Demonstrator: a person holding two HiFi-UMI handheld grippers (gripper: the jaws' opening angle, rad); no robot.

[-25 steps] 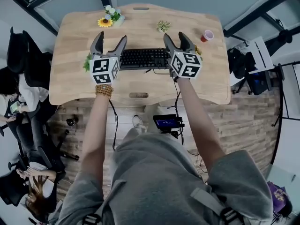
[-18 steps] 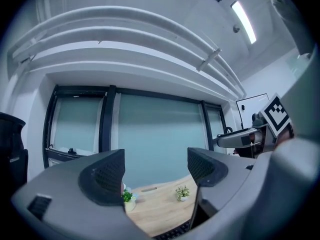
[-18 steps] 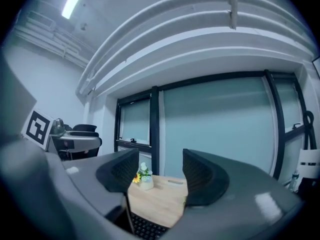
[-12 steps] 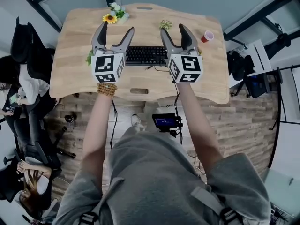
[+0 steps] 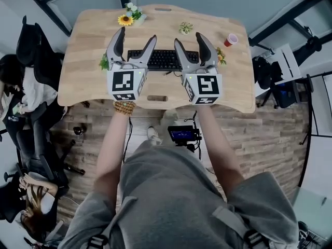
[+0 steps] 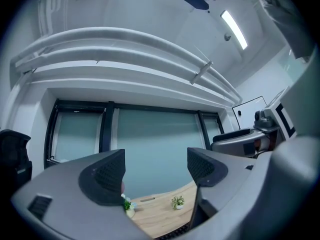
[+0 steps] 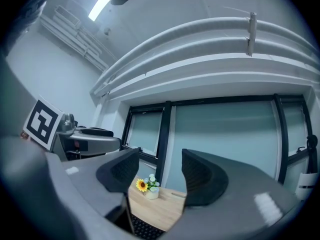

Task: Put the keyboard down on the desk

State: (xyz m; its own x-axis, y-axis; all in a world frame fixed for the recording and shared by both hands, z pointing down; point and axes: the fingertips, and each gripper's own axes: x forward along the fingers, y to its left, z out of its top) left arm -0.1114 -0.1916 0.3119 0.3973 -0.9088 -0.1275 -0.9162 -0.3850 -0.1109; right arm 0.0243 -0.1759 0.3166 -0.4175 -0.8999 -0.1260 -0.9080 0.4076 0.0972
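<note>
The black keyboard [image 5: 163, 58] lies flat on the wooden desk [image 5: 83, 87], with its cable running off the front edge. Both grippers hang in the air above it, pointing about level. My left gripper [image 5: 136, 36] is over the keyboard's left end, open, with nothing between its jaws. My right gripper [image 5: 189, 39] is over the right end, also open and empty. In the left gripper view the left gripper [image 6: 154, 171] frames windows and the desk's far edge. In the right gripper view only a strip of the keyboard [image 7: 145, 229] shows below the right gripper [image 7: 160, 174].
A sunflower vase [image 5: 128, 17], a small potted plant [image 5: 185, 28] and a red cup [image 5: 230, 39] stand along the desk's back. Green sprigs [image 5: 105, 62] and flowers [image 5: 221, 56] sit beside the keyboard's ends. Office chairs and seated people are at the left.
Both grippers have lifted from beside the keyboard's ends and now sit higher and nearer the camera. The keyboard has stayed on the desk.
</note>
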